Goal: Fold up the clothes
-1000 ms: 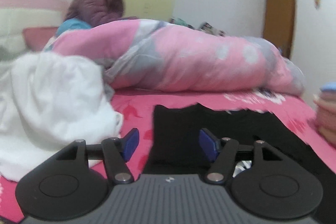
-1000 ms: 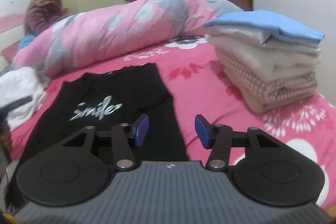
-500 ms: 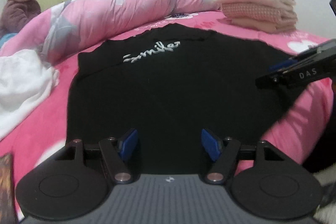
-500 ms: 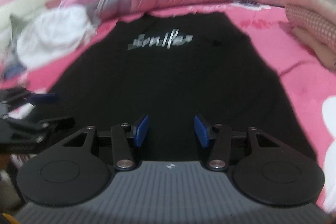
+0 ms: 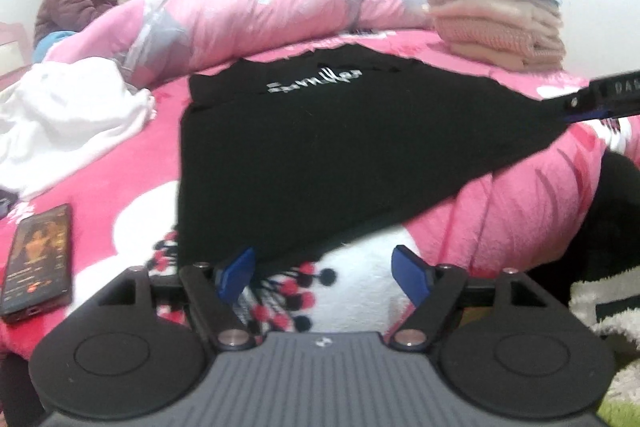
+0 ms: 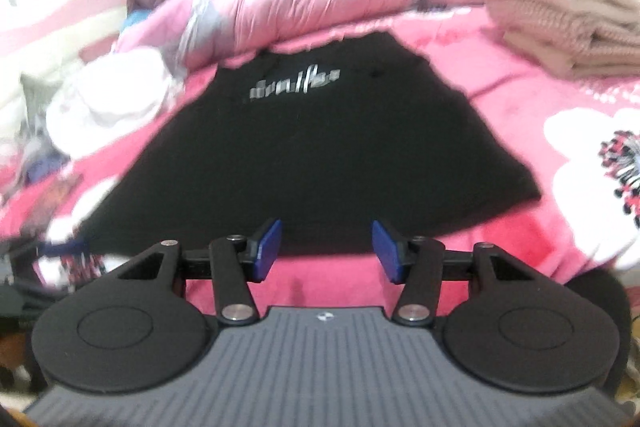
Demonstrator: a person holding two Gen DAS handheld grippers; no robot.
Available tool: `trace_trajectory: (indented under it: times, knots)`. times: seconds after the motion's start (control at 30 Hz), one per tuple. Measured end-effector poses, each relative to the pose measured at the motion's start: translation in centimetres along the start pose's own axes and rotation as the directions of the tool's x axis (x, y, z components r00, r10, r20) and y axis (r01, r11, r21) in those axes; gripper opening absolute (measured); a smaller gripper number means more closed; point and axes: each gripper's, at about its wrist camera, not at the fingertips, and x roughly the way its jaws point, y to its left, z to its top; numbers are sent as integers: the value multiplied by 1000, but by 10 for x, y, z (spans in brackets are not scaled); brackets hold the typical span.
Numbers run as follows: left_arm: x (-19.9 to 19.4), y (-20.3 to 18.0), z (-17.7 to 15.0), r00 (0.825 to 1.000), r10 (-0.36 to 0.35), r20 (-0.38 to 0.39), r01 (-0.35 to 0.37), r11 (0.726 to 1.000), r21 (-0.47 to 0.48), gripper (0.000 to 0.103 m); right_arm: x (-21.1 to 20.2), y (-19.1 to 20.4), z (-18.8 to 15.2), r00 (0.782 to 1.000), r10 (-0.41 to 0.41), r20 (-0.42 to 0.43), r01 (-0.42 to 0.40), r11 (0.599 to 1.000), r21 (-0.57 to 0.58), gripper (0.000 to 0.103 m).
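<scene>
Left wrist view: both grippers poised at the near hem of a black T-shirt spread on the pink bed.

From the left, a phone lies just beside the shirt's lower corner, where a sweeping claw could knock it. The left gripper has just been opening, jaws released and empty over the hem corner. The right gripper, likewise just widened and empty, hovers at the hem. Pinching the fleece along with the shirt would drag the bedding. A folded stack limits room rightward; the bed edge is close below.
</scene>
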Motion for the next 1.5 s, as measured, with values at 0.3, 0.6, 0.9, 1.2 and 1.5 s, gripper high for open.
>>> trace_trajectory:
  times: [0.3,0.6,0.9,1.2,1.5]
  knots:
    - [-18,11,4,997,-10,76,14,999,-49,90,-12,10,22,996,11,83,-17,997,71,83]
    - [-15,26,12,996,-48,78,54,996,-75,94,-17,34,32,986,-29,162,16,997,81,99]
    - [8,41,16,998,-56,34,60,990,-129,97,-5,50,40,955,-182,234,178,983,35,102]
    - [19,42,16,1000,-17,-2,17,985,-170,103,30,62,41,958,-210,198,219,975,-25,102]
    - [33,44,22,996,60,-59,-71,973,-218,103,61,63,42,981,-166,105,177,979,-102,102]
